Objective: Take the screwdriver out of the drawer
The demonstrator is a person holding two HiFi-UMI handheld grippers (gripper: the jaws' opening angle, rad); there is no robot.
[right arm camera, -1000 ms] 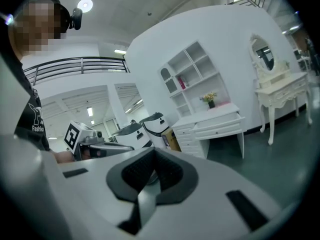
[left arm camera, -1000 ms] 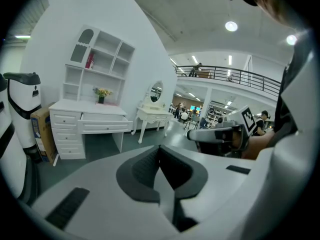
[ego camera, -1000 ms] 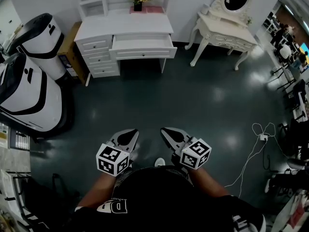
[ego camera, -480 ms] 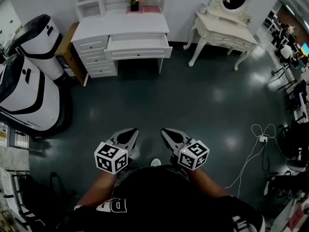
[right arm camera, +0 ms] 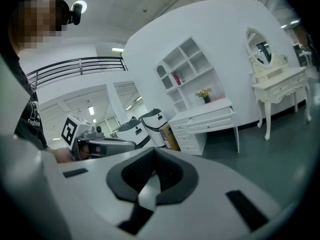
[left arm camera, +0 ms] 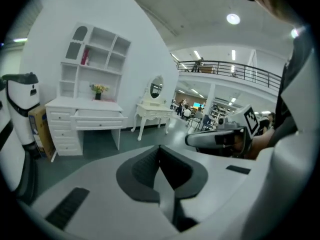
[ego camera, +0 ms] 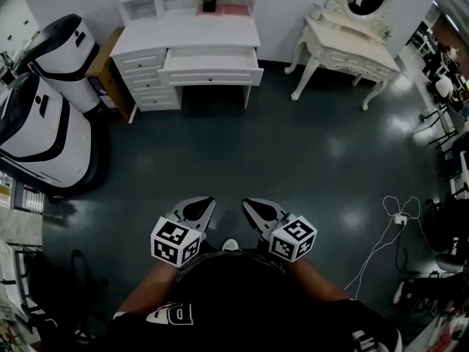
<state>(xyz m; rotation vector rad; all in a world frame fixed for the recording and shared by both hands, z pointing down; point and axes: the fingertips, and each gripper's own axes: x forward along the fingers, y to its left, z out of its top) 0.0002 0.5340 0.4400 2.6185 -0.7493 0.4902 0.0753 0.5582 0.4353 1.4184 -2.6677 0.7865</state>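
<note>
Plainly, the left gripper [ego camera: 206, 204] and right gripper [ego camera: 249, 205] both have jaws pressed together, pinching nothing, over the dark green floor [ego camera: 293, 160]. Well ahead of them, the white desk [ego camera: 183, 34] has its drawer [ego camera: 211, 68] pulled out; its contents, and so the screwdriver, are too far off to make out.

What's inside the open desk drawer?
The drawer on the white desk stands pulled out; the part that shows looks plain white. No screwdriver can be made out from this far, and its back end is hidden under the desktop.

Drawer's open!
The wide white drawer [ego camera: 211, 67] sits pulled out from the white desk [ego camera: 187, 34], front panel level; its contents are too small to tell.
</note>
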